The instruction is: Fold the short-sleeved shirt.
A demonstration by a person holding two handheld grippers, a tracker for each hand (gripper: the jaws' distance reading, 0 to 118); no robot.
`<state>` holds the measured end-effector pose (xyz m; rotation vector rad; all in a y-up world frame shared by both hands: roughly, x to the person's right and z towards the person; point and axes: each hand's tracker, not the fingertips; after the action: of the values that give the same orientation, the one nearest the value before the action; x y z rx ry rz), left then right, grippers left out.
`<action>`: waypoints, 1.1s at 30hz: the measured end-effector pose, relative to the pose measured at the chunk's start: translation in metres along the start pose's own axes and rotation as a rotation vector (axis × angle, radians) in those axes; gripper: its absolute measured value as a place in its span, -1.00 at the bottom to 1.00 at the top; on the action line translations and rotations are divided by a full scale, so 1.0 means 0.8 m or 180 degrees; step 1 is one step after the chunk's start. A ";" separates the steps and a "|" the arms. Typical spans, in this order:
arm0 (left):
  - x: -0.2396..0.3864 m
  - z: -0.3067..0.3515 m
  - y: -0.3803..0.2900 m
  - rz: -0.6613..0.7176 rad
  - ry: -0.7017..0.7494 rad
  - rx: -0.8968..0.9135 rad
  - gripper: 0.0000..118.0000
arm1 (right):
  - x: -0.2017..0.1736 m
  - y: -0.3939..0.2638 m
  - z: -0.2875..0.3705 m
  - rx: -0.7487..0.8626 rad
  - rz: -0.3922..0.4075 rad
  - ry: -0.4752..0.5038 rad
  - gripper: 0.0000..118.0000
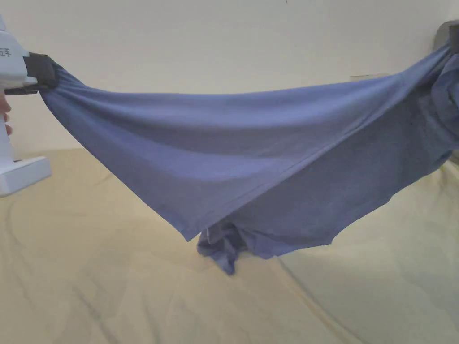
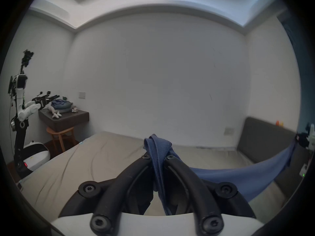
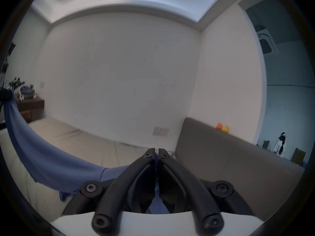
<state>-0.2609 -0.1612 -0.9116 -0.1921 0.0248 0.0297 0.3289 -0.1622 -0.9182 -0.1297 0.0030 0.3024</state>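
Note:
A blue short-sleeved shirt (image 1: pixel 251 156) hangs stretched in the air between both grippers, sagging in the middle, its lowest folds touching the beige bed sheet (image 1: pixel 112 291). At the left edge of the head view, my left gripper (image 1: pixel 42 71) is shut on one bunched end. In the left gripper view the blue fabric (image 2: pixel 158 154) sticks out between the black jaws of the left gripper (image 2: pixel 157 157). My right gripper (image 1: pixel 450 38) grips the other end at the upper right. In the right gripper view the right gripper (image 3: pixel 156 154) is shut with a thin layer of shirt (image 3: pixel 51 164) pinched in it.
The bed runs up to a pale wall, with a grey headboard (image 3: pixel 230 159) on the right carrying two small orange and yellow objects (image 3: pixel 222 127). A dark shelf with piled clothes (image 2: pixel 63 115), a wooden stool (image 2: pixel 62 135) and a standing robot (image 2: pixel 20 120) are at the left. A person (image 3: pixel 280 146) stands far off.

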 end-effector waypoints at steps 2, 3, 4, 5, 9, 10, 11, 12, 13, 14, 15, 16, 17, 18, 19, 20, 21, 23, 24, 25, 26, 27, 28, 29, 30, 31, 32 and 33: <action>-0.004 0.009 0.022 -0.0007 -0.0059 -0.0115 -0.91 | -0.024 -0.049 0.030 -0.0163 -0.0183 -0.0251 -0.96; -0.003 0.009 0.020 0.0022 -0.0082 -0.0259 -0.91 | -0.029 -0.072 0.033 -0.0247 -0.0226 -0.0201 -0.96; -0.004 0.009 0.018 0.0051 -0.0065 -0.0364 -0.91 | -0.033 -0.102 0.032 -0.0377 -0.0284 -0.0137 -0.96; -0.001 0.011 -0.047 0.0040 -0.0033 -0.0437 -0.91 | -0.037 -0.127 0.033 -0.0445 -0.0236 -0.0103 -0.96; -0.018 0.008 -0.152 0.0005 -0.0042 -0.0741 -0.91 | -0.054 -0.218 0.066 -0.0736 -0.0168 -0.0130 -0.96; -0.025 0.004 -0.188 0.0044 -0.0051 -0.0790 -0.91 | -0.065 -0.235 0.084 -0.0807 -0.0231 -0.0063 -0.96; -0.030 0.009 -0.207 0.0095 -0.0083 -0.0832 -0.91 | -0.069 -0.251 0.099 -0.0794 -0.0194 -0.0082 -0.96; -0.034 0.014 -0.222 0.0109 -0.0114 -0.0912 -0.91 | -0.072 -0.263 0.111 -0.0865 -0.0170 -0.0048 -0.96; -0.024 0.034 -0.236 0.0082 -0.0102 -0.0953 -0.91 | -0.074 -0.277 0.128 -0.0857 -0.0175 -0.0041 -0.96; -0.017 0.050 -0.253 0.0074 -0.0112 -0.0997 -0.91 | -0.078 -0.288 0.143 -0.0937 -0.0179 0.0008 -0.96; -0.009 0.065 -0.267 0.0108 -0.0164 -0.1027 -0.91 | -0.081 -0.296 0.161 -0.0985 -0.0197 0.0005 -0.96; 0.001 0.083 -0.283 0.0115 -0.0198 -0.1086 -0.91 | -0.082 -0.302 0.180 -0.0951 -0.0199 0.0010 -0.96; -0.005 0.104 -0.291 0.0101 -0.0228 -0.1095 -0.91 | -0.085 -0.310 0.200 -0.1044 -0.0267 0.0075 -0.96; -0.005 0.122 -0.298 0.0089 -0.0238 -0.1130 -0.91 | -0.085 -0.313 0.213 -0.1018 -0.0255 0.0084 -0.96; 0.000 0.148 -0.309 0.0088 -0.0231 -0.1143 -0.91 | -0.086 -0.316 0.233 -0.1014 -0.0264 0.0099 -0.96; 0.003 0.174 -0.317 0.0174 -0.0262 -0.1159 -0.91 | -0.087 -0.318 0.254 -0.1004 -0.0277 0.0114 -0.96; -0.009 0.172 -0.315 0.0242 -0.0273 -0.1178 -0.91 | -0.086 -0.317 0.272 -0.0981 -0.0293 0.0125 -0.96; -0.016 0.207 -0.319 0.0273 -0.0257 -0.1134 -0.91 | -0.084 -0.315 0.310 -0.1003 -0.0397 0.0157 -0.96; -0.015 0.227 -0.322 0.0269 -0.0252 -0.1146 -0.91 | -0.083 -0.313 0.328 -0.0974 -0.0427 0.0175 -0.96; -0.030 0.233 -0.321 0.0251 -0.0253 -0.1147 -0.91 | -0.083 -0.311 0.350 -0.0954 -0.0434 0.0175 -0.96; -0.034 0.251 -0.324 0.0257 -0.0263 -0.1138 -0.91 | -0.079 -0.310 0.367 -0.0941 -0.0432 0.0175 -0.96; -0.037 0.268 -0.326 0.0276 -0.0279 -0.1143 -0.91 | -0.078 -0.310 0.383 -0.0921 -0.0417 0.0184 -0.96; -0.039 0.289 -0.329 0.0316 -0.0282 -0.1137 -0.91 | -0.077 -0.310 0.402 -0.0897 -0.0387 0.0201 -0.96; -0.050 0.299 -0.332 0.0378 -0.0280 -0.1128 -0.91 | -0.078 -0.312 0.421 -0.0917 -0.0378 0.0212 -0.96; -0.055 0.315 -0.335 0.0425 -0.0295 -0.1143 -0.91 | -0.076 -0.316 0.438 -0.0904 -0.0369 0.0209 -0.96; -0.059 0.333 -0.341 0.0455 -0.0294 -0.1147 -0.91 | -0.077 -0.319 0.455 -0.0901 -0.0360 0.0215 -0.96; -0.061 0.350 -0.347 0.0472 -0.0300 -0.1174 -0.91 | -0.078 -0.321 0.473 -0.0898 -0.0349 0.0222 -0.96; -0.068 0.360 -0.354 0.0483 -0.0321 -0.1215 -0.91 | -0.084 -0.327 0.488 -0.0919 -0.0302 0.0240 -0.96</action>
<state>-0.2998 -0.3856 -0.5734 -0.5699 -0.0676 0.1963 0.3362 -0.3800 -0.4965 -0.4266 0.0279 0.2017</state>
